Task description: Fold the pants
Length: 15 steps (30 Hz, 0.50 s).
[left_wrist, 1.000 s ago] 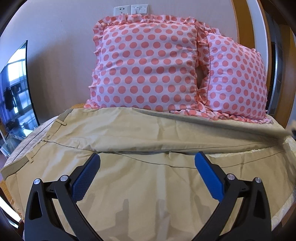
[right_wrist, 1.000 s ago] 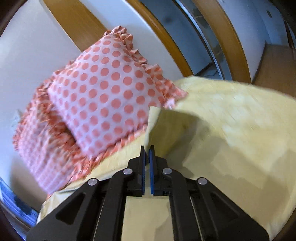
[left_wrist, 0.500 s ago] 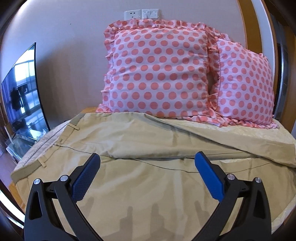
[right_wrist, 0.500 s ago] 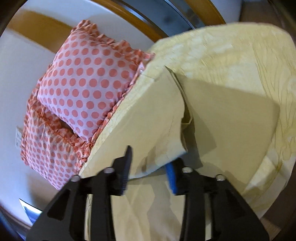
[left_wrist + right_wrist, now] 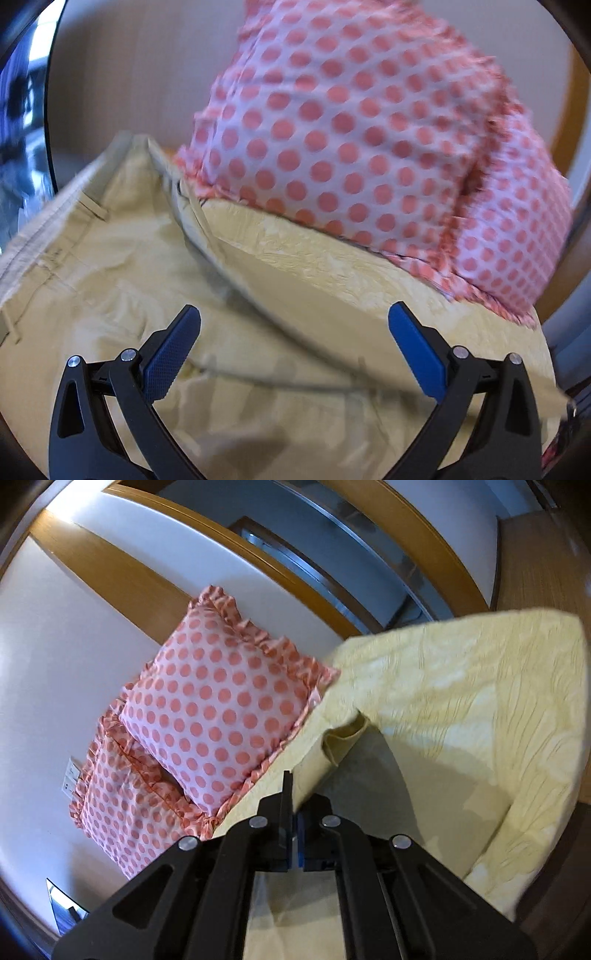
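Khaki pants [image 5: 122, 295] lie spread on a bed, waistband with belt loops at the left in the left wrist view. My left gripper [image 5: 293, 332] is open and empty, hovering just above the pants near a fold line. In the right wrist view my right gripper [image 5: 294, 805] is shut on the hem end of a pant leg [image 5: 332, 753] and holds it lifted off the bed, the cloth hanging from the tips.
Two pink polka-dot pillows [image 5: 362, 147] [image 5: 221, 709] lean against the wall at the head of the bed. A yellow bedspread [image 5: 461, 709] covers the bed. A television [image 5: 22, 103] stands at the left. Wooden trim [image 5: 406, 528] and floor lie at the right.
My right gripper was open around the leg end half a second ago and has shut on it and lifted it. My left gripper has swung right and closer to the pillows.
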### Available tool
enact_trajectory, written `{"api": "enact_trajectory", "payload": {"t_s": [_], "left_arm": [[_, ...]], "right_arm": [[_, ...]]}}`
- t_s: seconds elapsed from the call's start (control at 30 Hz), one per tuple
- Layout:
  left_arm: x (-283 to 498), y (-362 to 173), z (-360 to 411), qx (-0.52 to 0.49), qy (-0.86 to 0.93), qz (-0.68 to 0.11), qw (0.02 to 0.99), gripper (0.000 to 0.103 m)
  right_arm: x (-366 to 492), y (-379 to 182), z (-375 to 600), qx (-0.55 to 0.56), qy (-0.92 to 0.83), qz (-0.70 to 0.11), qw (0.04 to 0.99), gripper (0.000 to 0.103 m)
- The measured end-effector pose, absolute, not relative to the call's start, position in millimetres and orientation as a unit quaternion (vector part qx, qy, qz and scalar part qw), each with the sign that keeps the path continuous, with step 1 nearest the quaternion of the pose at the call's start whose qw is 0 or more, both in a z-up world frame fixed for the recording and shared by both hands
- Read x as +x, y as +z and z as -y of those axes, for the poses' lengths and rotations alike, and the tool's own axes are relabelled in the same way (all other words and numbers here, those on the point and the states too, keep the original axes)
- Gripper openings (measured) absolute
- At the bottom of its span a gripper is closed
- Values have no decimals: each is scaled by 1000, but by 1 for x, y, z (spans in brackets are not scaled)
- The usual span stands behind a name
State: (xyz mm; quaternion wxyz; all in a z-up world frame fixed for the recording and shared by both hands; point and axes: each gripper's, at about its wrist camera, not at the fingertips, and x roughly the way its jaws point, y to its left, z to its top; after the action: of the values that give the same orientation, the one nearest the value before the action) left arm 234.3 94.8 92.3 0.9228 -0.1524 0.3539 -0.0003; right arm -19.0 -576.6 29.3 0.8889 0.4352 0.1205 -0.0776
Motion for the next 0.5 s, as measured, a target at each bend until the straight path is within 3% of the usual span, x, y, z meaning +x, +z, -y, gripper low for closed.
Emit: {"api": "enact_trajectory", "payload": {"t_s": [0.07,0.17,0.23,0.27,0.3,0.5], "left_arm": [[256,83,-98,-155,17,-375,914,96],[281,70,-109,-174,34,-402,898,72],[287,62,-121,-190,44,-414,889,38],[286,62,-126,-196,45,-415,887,30],[275,64,-133,-203,46,-408,889,14],[165,91,-152,-211,28,-353,911,11]], "right_arm": [[-21,29,580,435,-75,-120,889,1],[-20,27,582,437,-74,-124,888,1],[-17,25,582,436,-76,-128,887,1],[-17,22,583,439,-74,-130,886,1],[-17,21,583,438,-74,-131,886,1],[-31,19,588,424,-95,-130,891,1]]}}
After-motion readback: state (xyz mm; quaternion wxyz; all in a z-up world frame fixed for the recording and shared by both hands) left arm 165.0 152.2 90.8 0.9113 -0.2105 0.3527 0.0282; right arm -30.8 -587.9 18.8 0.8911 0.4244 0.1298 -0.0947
